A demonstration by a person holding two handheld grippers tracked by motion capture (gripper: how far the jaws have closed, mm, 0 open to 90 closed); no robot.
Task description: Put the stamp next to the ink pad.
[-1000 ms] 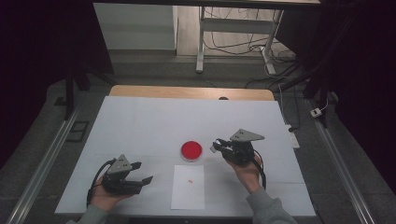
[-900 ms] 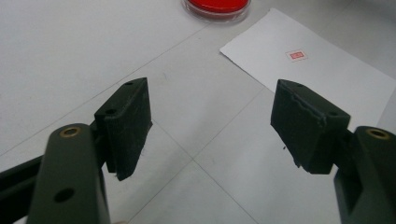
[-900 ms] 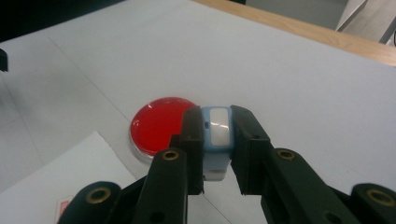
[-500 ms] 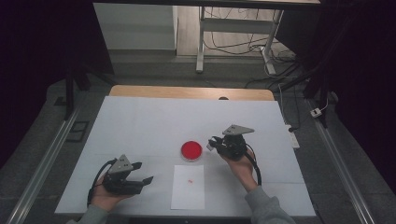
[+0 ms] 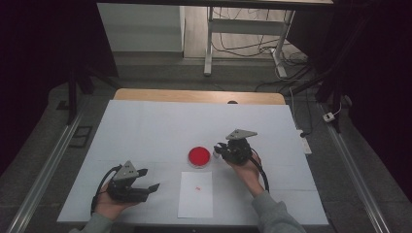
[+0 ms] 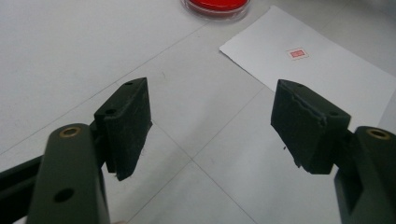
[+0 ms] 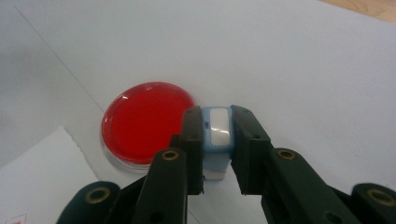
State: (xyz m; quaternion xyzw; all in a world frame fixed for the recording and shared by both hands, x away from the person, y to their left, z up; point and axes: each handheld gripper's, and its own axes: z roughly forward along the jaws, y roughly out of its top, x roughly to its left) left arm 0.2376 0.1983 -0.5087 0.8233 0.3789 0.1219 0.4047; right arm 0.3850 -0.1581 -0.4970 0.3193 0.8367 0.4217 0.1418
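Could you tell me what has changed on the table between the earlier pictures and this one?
The right gripper, still shut on the small blue stamp, has moved left and down toward the red ink pad and now sits just beside it. Nothing was picked up or released. The left gripper stays open in the same spot, and the ink pad and the sheet of paper with its red mark lie as before.

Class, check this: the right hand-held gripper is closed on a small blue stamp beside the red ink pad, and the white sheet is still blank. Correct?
Not quite. The sheet already carries a small red mark, as the left gripper view shows. The rest stands: the right hand-held gripper clamps the blue stamp beside the red ink pad.
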